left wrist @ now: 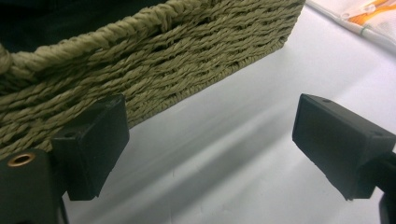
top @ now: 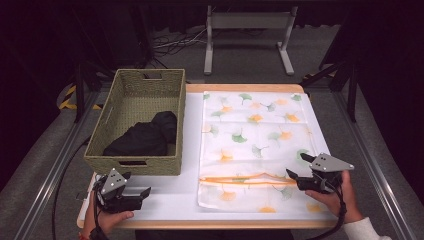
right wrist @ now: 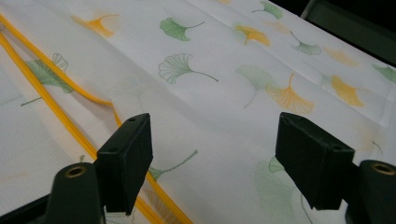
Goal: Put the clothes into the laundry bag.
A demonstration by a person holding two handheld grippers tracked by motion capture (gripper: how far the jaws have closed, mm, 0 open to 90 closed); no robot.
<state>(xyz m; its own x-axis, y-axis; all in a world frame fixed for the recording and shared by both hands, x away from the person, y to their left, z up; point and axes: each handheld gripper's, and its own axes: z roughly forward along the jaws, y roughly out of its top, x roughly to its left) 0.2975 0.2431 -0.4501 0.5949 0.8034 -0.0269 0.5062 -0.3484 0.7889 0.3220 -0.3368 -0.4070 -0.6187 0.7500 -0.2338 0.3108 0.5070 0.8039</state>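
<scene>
A white mesh bag (top: 252,145) printed with green and orange leaves lies flat on the right half of the table, its orange-edged opening (top: 245,179) near the front. My right gripper (top: 298,168) hovers open over the bag's front right corner, the printed cloth (right wrist: 219,93) and orange trim (right wrist: 56,109) spread under its jaws. A woven olive basket (top: 137,125) at the left holds a dark garment (top: 147,135). My left gripper (top: 136,185) rests open at the front left, just before the basket wall (left wrist: 140,60), with nothing between its jaws.
The white tabletop (top: 170,192) has free room between the basket and the bag. The table's wooden front edge (top: 210,224) runs close to both hands. Metal frame rails flank the table on each side.
</scene>
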